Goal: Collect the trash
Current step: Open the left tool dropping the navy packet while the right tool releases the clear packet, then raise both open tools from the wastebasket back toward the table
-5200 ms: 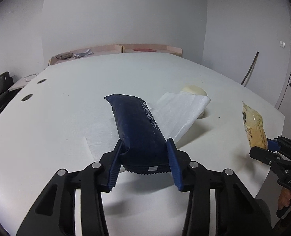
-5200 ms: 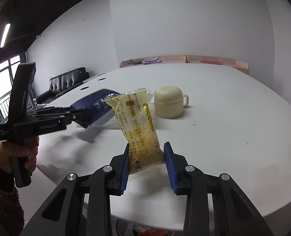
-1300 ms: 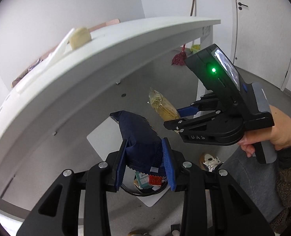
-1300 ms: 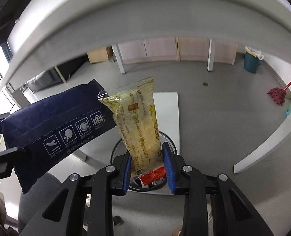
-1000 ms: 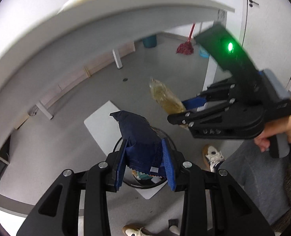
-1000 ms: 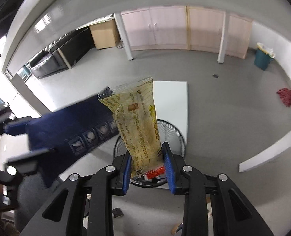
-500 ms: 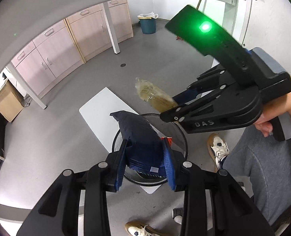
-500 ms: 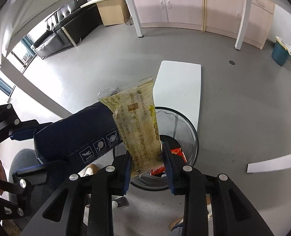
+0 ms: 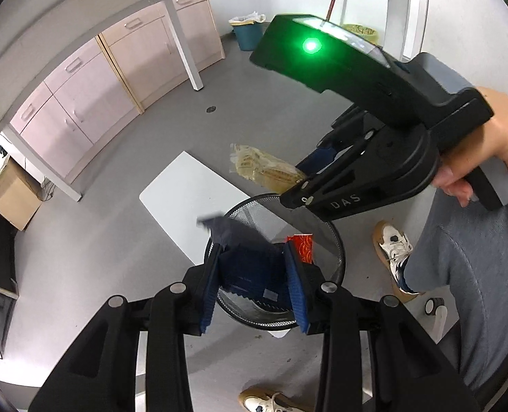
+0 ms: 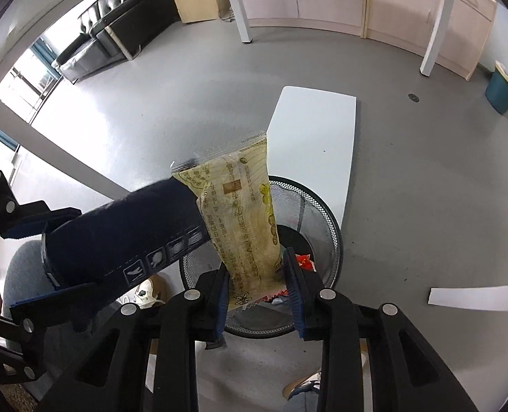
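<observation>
Left wrist view: left gripper (image 9: 254, 283), spread, releases navy packet (image 9: 243, 257) over mesh bin (image 9: 333, 237); right gripper (image 10: 256, 283) clamps yellow wrapper (image 10: 243, 219) above it for dropping.

Navy packet (image 9: 245, 257) motion-blurring at top; yellow wrapper (image 9: 264, 170) tail hiding behind right gripper (image 9: 309, 175); mesh bin (image 10: 326, 219) contents mostly hiding.

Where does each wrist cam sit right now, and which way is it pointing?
Left wrist: on the left gripper, aimed down at the mesh bin; shows the navy packet, right gripper, right hand.
Right wrist: on the right gripper, also aimed down; shows the yellow packet, left gripper.
Shared: bin, both packets.
</observation>
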